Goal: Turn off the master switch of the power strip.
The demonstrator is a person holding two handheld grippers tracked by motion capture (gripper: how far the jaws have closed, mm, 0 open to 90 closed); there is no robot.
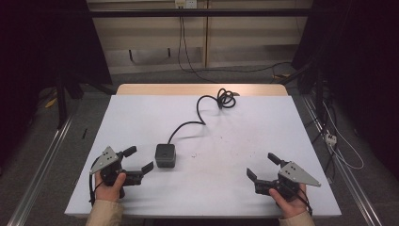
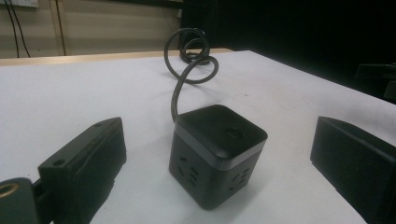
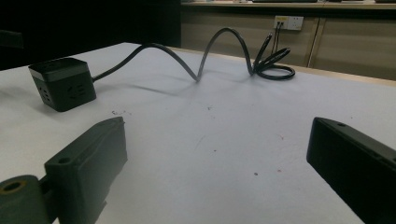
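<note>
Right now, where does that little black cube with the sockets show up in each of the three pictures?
High view: the black socket cube sits left of centre, just right of the left gripper.
Left gripper view: centre, close ahead.
Right gripper view: far left.
Shared landmark: its black cable, looping away to a coil.

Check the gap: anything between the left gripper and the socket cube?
Nothing. Bare white table separates the open left gripper from the socket cube, seen in the left gripper view.

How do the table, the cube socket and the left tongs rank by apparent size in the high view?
1. Table.
2. Left tongs.
3. Cube socket, though the two look close, so their order is unsure.
</note>
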